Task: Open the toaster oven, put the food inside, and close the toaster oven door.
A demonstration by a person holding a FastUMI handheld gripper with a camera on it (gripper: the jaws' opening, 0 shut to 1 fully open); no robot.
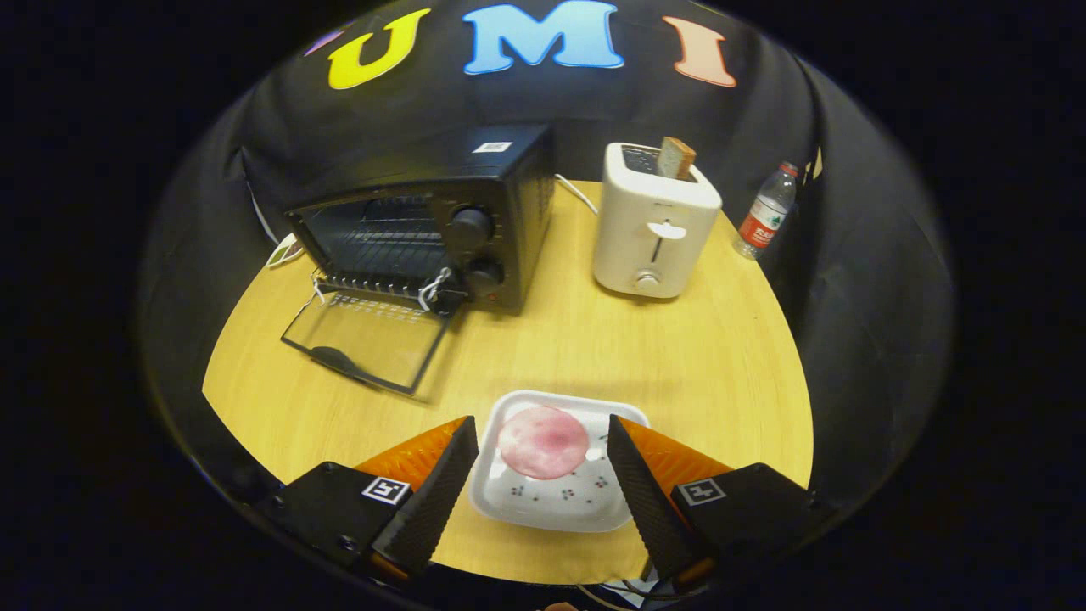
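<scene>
Hovering over the near edge of a round, pale wooden table [543, 348], gripper [543, 462] spread wide, fingers apart and holding nothing. Between the 2 fingers, a white square plate [543, 501] with small flower prints, carrying 1 round pink slice of food [543, 441] on its far half. Left finger just beside the plate's left edge, right finger over or at its right rim; contact hard to judge.

Beyond the left finger, farther back on the table, a black oven [424, 221] with its glass door [365, 339] swung fully down and lying flat on the wood, handle toward the gripper. Wire rack visible inside the open cavity. 2 dark knobs stacked on the oven's right panel, and something white tied near the door's right hinge. White label on the oven's top.

To the right of the oven, well apart from it, a white toaster [653, 225] standing upright with 1 slice of bread [676, 158] poking out of a slot. White cord [577, 193] running over the table between oven and toaster. At the table's far right rim, a clear bottle [766, 212] with a red label and red cap, upright.

Black cloth [848, 255] wrapping the booth behind and around both sides of the table. Warm light on the wood, soft shadow under the open door and near the plate. Small pale item [284, 250] peeking out left of the oven, too hidden to identify.
</scene>
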